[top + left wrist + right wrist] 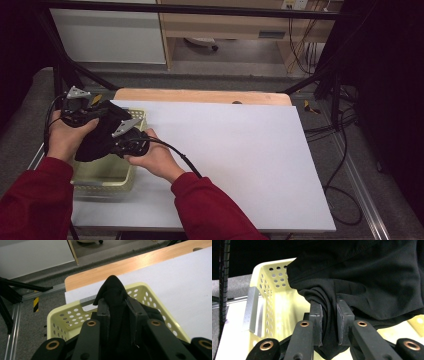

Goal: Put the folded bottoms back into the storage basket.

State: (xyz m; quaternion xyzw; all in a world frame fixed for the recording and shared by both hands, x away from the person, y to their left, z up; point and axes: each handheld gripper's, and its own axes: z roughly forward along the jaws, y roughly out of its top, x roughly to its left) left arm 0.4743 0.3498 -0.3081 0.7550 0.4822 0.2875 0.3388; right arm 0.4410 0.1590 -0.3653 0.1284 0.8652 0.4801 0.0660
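1. White sheet over the table [240,160] is the biggest thing here, with a strip of bare wood showing at the far edge. Most of it has nothing on it.
2. Pale yellow perforated basket [107,175] sits at the table's left edge, near the person's side. Plastic, lots of little holes, a cut-out handle in the end wall.
3. Black garment [102,137] is bunched up over the basket, hanging between the two grippers and not resting flat on anything, as far as I can tell. It looks soft, light and floppy, with a seam visible in the right gripper view. My guess is it sags and slides wherever it isn't pinched, so grabbing a thick fold or a hem seems safer than a single thin layer.
4. Left gripper [117,312] has its jaws clamped on a wad of the fabric, with a peak of cloth poking up past the tips.
5. Right gripper [329,320] is also closed on a fold, lower down, with the rest of the cloth draping above and to the side.
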